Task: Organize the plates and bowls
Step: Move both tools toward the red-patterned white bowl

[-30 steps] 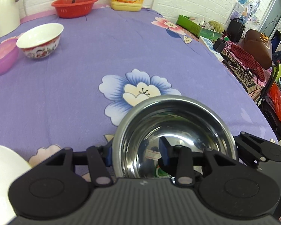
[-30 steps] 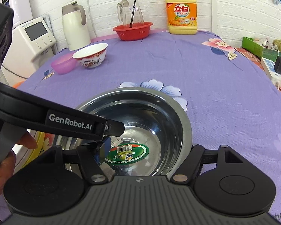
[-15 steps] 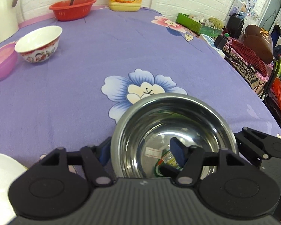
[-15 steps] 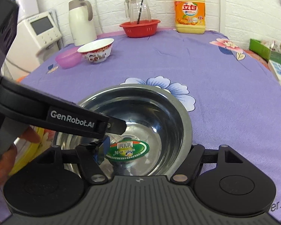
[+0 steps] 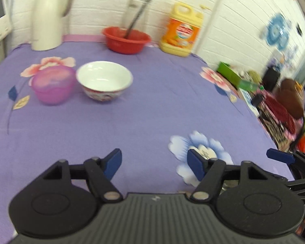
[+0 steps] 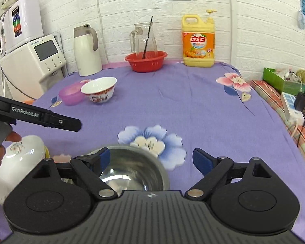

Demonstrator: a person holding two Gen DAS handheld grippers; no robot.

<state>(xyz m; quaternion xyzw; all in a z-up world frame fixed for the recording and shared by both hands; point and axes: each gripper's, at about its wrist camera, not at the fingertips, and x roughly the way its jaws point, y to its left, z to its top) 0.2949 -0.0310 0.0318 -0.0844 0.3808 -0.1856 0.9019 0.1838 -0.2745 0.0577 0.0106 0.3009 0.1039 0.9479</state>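
Across the purple flowered tablecloth (image 6: 193,105), the steel bowl (image 6: 132,168) sits just in front of the right gripper (image 6: 150,160), whose jaws are spread with 1 blue pad at its near rim, while the left gripper (image 5: 154,162) hangs with jaws spread over bare cloth. Farther back, the white patterned bowl (image 5: 104,80) stands just beside the pink bowl (image 5: 53,86); the steel looks light, stiff and slippery, the white 1 likely breakable, so each is best pinched across its rim
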